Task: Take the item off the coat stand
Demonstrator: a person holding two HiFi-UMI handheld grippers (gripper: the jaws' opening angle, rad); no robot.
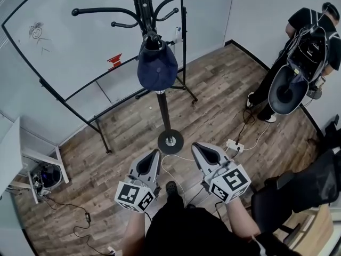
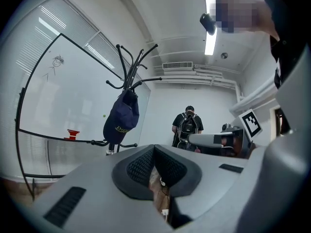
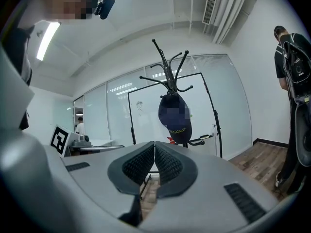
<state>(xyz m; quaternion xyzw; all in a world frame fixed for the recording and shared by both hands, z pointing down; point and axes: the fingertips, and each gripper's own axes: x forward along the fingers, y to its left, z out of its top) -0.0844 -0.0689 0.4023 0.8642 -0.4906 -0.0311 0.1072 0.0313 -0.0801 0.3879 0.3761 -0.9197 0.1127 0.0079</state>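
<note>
where cap (image 1: pixel 156 67) hangs on coat stand (image 1: pixel 164 112), wood floor (image 1: pixel 216 103) below

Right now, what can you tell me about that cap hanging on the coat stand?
The cap is a dark navy baseball cap of soft-looking fabric, with small yellowish lettering near its lower edge, too small to read. It hangs limp from a hook of the black coat stand, close against the pole, with its rounded crown sagging downward. Only the stand touches it. A whiteboard stands behind it.
</note>
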